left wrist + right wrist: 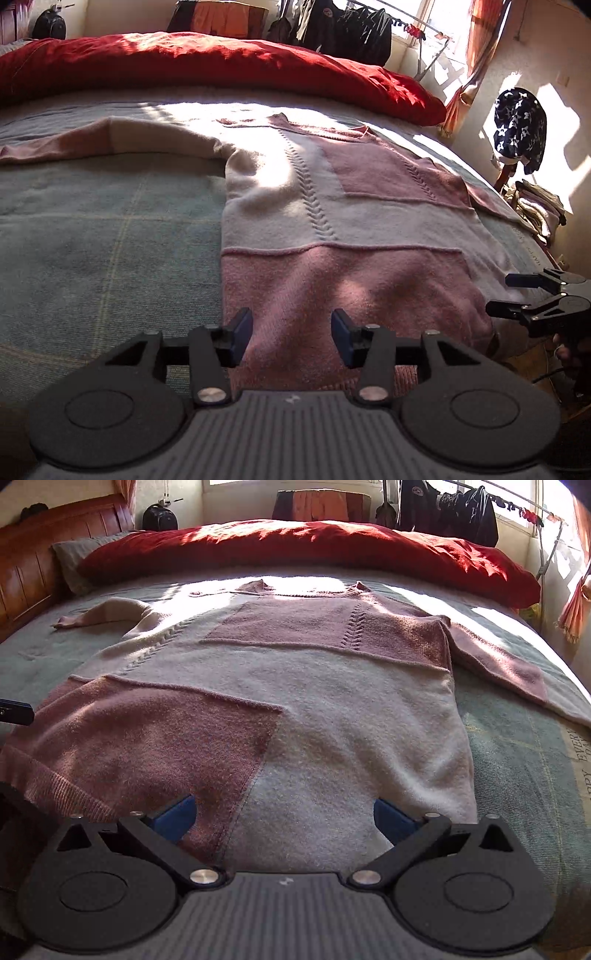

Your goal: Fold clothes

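Observation:
A pink and cream patchwork sweater (332,206) lies flat on the bed, hem toward me, neck toward the far side. It also fills the right wrist view (295,686). One sleeve stretches out left (110,140), the other lies at the right (498,664). My left gripper (291,338) is open and empty, just above the hem's left corner. My right gripper (284,812) is wide open and empty, over the hem near its right part. It also shows at the right edge of the left wrist view (517,295).
The bed has a grey-green checked cover (92,229). A red duvet (221,62) is bunched along the far side. A wooden headboard (33,565) is at the left. A drying rack with dark clothes (461,509) stands by the window. A chair with folded clothes (535,199) is at the right.

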Motion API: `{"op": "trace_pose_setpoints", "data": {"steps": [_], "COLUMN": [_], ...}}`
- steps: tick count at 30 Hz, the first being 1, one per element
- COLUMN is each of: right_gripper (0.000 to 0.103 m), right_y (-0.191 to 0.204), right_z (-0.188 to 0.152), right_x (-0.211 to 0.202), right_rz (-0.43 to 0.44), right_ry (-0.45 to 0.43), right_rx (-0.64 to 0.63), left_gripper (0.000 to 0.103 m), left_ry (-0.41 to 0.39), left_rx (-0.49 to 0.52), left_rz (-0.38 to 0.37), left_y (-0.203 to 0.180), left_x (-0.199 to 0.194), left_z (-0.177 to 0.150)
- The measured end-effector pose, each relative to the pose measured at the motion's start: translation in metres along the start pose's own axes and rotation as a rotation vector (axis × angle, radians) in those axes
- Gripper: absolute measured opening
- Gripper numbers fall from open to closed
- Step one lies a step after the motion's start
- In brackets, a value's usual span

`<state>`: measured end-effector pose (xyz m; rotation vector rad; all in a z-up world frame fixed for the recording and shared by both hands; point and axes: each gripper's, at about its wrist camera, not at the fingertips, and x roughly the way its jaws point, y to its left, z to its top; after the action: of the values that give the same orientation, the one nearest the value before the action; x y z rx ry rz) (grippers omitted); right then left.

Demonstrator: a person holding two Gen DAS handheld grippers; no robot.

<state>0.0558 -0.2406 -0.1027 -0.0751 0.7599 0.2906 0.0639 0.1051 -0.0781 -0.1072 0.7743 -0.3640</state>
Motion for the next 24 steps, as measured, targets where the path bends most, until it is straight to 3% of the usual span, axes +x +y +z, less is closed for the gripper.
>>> {"op": "trace_pose_setpoints", "data": {"steps": [5, 7, 9, 12, 15, 17, 20, 22, 24], "right_gripper": [0.103, 0.103, 0.103, 0.103, 0.103, 0.103, 0.103, 0.103, 0.103], "right_y": [0.041, 0.056, 0.058, 0.04, 0.015, 0.005, 0.008, 0.015, 0.026], "right_z": [0.041, 0.048, 0.041, 0.012, -0.013, -0.021, -0.011, 0.0, 0.013], "right_x": [0.018, 0.038, 0.051, 0.045, 0.024, 0.01, 0.001, 0.003, 0.01], "right_rz": [0.046, 0.067, 0.059, 0.069, 0.103, 0.118, 0.096, 0.102, 0.116], "right_ry": [-0.1, -0.078, -0.025, 0.0, -0.012, -0.008, -0.031, -0.065, -0.091], "right_rx": [-0.146, -0.188, -0.204, -0.167, -0.084, -0.047, -0.044, -0.053, -0.075], "left_gripper": [0.055, 0.054, 0.054, 0.067, 0.069, 0.069, 0.07, 0.069, 0.069], "left_ry": [-0.065, -0.005, 0.039, 0.028, 0.051, 0.03, -0.052, -0.046, -0.001], "left_rx": [0.039, 0.023, 0.007, 0.012, 0.053, 0.028, -0.01, -0.044, -0.09], "left_rz": [-0.118, -0.123, -0.134, -0.174, -0.174, -0.19, -0.14, -0.064, -0.036], "left_y": [-0.026, -0.033, -0.037, -0.049, -0.057, -0.052, -0.037, -0.024, -0.013], "left_x": [0.031, 0.051, 0.06, 0.05, 0.038, 0.029, 0.022, 0.028, 0.035], "left_z": [0.011, 0.004, -0.009, -0.033, -0.034, -0.023, -0.002, 0.004, 0.001]}}
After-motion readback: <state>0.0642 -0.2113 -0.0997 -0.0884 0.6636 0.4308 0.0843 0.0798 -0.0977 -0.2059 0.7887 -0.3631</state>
